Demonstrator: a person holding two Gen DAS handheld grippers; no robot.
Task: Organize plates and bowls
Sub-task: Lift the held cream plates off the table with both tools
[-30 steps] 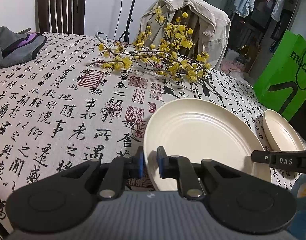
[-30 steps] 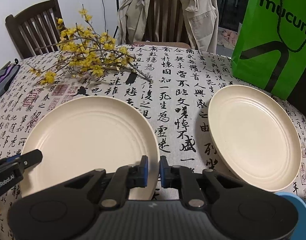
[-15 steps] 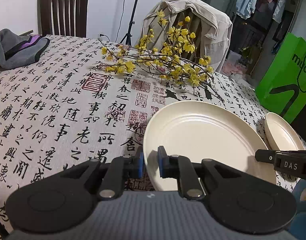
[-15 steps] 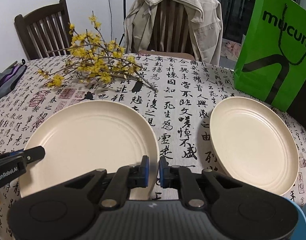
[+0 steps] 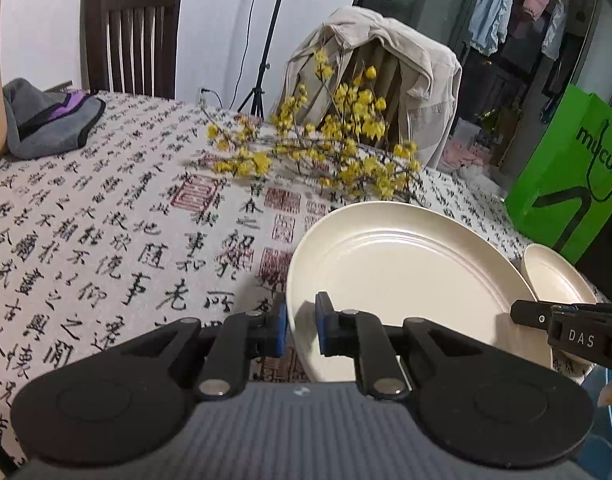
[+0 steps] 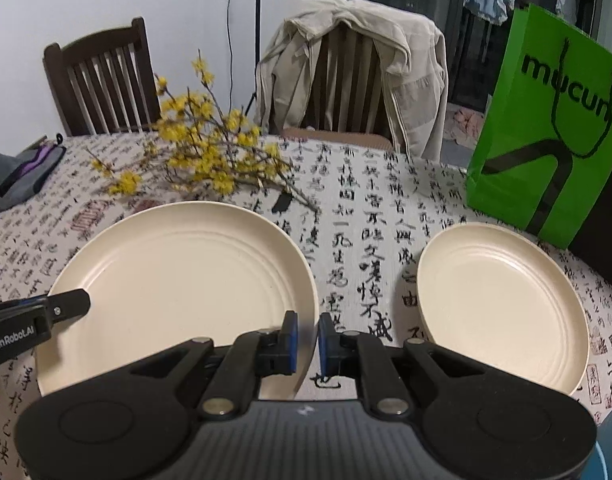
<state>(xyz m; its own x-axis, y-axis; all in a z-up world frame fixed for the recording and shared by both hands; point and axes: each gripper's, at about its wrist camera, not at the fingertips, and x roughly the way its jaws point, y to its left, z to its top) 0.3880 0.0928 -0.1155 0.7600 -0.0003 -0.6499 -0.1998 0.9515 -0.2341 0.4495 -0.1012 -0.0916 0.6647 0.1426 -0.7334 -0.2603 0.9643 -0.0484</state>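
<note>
Since a second ago, the large round cream plate has tilted up off the calligraphy-print tablecloth, the left gripper and right gripper each clenched on its near rim. Right of it lies a smaller cream plate; behind it, yellow blossom branches.

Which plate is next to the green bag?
The smaller plate, on the right. It sits just in front of the green bag. The bigger plate lies by the yellow flowers instead.

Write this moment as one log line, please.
left gripper: shut on large plate rim | right gripper: shut on same plate | small plate: on tablecloth, apart
</note>
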